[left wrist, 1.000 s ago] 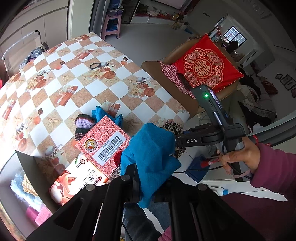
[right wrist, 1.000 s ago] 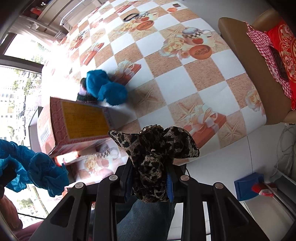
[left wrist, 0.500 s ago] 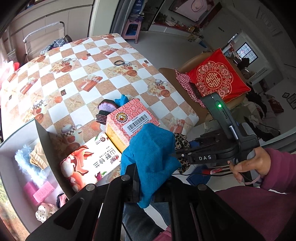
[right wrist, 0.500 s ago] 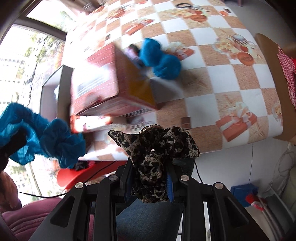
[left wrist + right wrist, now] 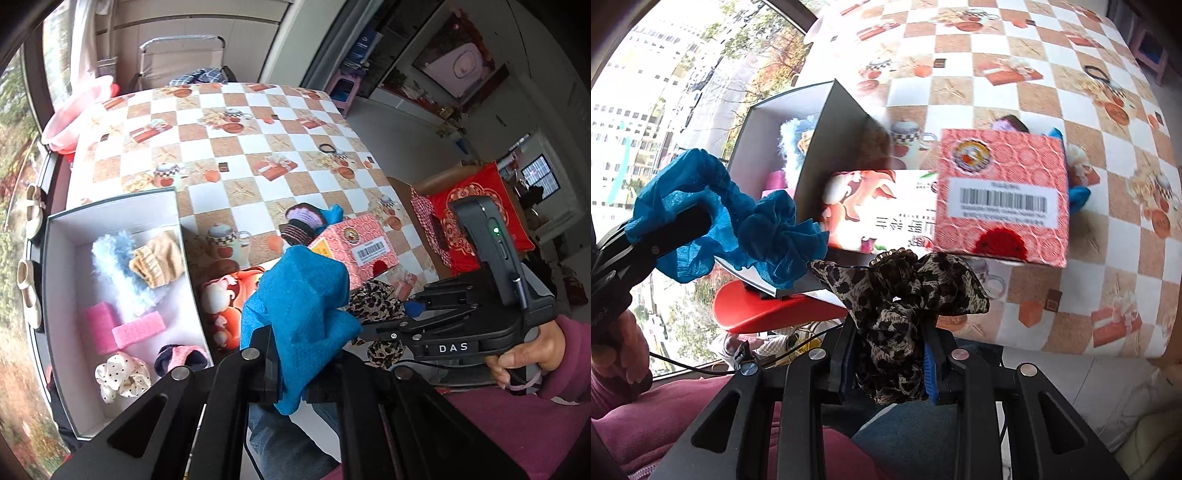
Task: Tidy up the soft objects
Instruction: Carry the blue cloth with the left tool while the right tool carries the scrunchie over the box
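Observation:
My left gripper (image 5: 291,373) is shut on a blue scrunchie (image 5: 301,314), held in the air just right of the open white-lined box (image 5: 114,206); the same blue scrunchie (image 5: 731,221) shows at the left of the right wrist view. My right gripper (image 5: 890,369) is shut on a leopard-print scrunchie (image 5: 901,291), near the table's front edge; that leopard-print scrunchie (image 5: 376,302) also peeks out beside the blue one. Inside the box lie a fluffy blue piece (image 5: 118,273), a tan knit item (image 5: 159,262), pink foam blocks (image 5: 125,328), a dotted white scrunchie (image 5: 122,376) and a navy-pink one (image 5: 181,360).
A pink carton (image 5: 354,251) and an orange-printed carton (image 5: 229,306) stand between the box and the table's front edge. Behind them lie a purple knit piece (image 5: 301,221) and another blue soft item (image 5: 332,214). A black hair tie (image 5: 327,148) lies farther back. A red cushion (image 5: 476,214) rests on a chair.
Both grippers have swung leftward with their scrunchies. The open box, earlier only at the frame's edge, now fills the left of the left wrist view. Neither grip has changed.

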Tool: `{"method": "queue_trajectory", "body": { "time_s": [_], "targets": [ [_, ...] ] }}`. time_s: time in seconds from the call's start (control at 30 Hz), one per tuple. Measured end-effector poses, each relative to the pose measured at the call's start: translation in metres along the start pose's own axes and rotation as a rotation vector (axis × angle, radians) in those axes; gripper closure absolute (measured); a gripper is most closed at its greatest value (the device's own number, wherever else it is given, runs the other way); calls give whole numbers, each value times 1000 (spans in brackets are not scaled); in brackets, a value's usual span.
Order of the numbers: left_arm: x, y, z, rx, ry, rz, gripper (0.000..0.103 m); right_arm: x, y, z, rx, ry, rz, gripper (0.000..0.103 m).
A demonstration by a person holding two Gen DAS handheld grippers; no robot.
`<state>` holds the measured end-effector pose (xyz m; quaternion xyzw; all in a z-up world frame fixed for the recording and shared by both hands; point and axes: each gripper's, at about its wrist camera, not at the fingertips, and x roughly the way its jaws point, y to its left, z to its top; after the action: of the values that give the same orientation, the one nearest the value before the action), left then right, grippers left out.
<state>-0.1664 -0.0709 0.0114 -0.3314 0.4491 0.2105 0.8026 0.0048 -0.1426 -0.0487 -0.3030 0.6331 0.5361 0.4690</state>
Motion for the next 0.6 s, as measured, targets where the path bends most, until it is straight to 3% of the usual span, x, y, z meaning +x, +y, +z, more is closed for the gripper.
{"method": "queue_trajectory", "body": {
  "time_s": [0.37,0.6],
  "targets": [
    [-25,63,-19,-204,-74,108,97,17,78,52,-230,43,8,72],
    [-31,105,-31,-336,-90,216,97,29,124,83,-353,50,5,72]
  ]
}}
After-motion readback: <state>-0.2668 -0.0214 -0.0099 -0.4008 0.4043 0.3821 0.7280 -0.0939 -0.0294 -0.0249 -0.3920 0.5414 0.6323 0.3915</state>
